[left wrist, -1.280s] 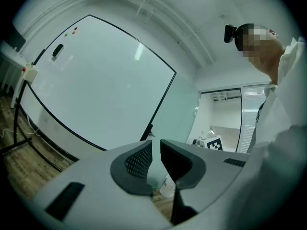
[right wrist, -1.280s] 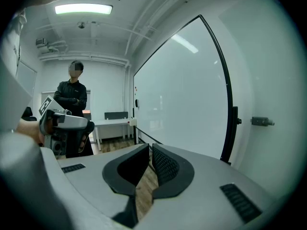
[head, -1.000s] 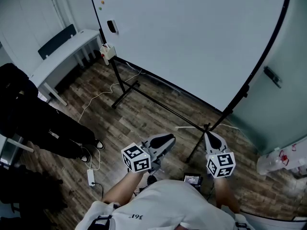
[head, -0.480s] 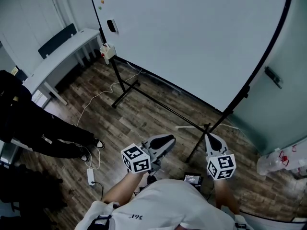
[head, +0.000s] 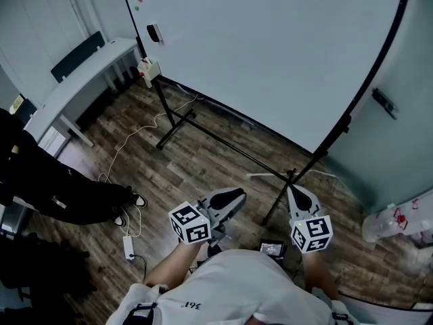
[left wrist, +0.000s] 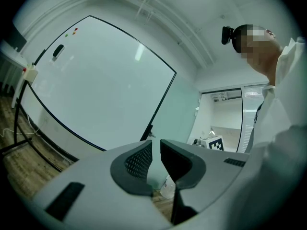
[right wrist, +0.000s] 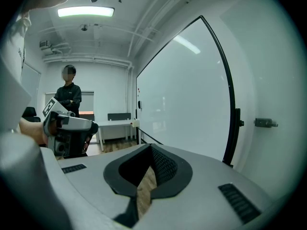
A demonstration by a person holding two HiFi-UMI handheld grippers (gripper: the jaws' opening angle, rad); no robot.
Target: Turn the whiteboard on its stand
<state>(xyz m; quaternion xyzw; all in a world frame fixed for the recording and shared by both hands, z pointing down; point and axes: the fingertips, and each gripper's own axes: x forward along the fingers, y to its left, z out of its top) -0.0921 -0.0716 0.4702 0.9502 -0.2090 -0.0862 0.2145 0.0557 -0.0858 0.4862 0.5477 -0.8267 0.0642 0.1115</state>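
Facing the whiteboard (head: 270, 53) ahead, untouched, left tongs (head: 233, 198) ajar, right tongs (head: 295, 193) closed, empty.

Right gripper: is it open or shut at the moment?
Shut and empty: the right gripper shows its jaw tips touching in its own view, only wooden floor visible through the hollow behind them.
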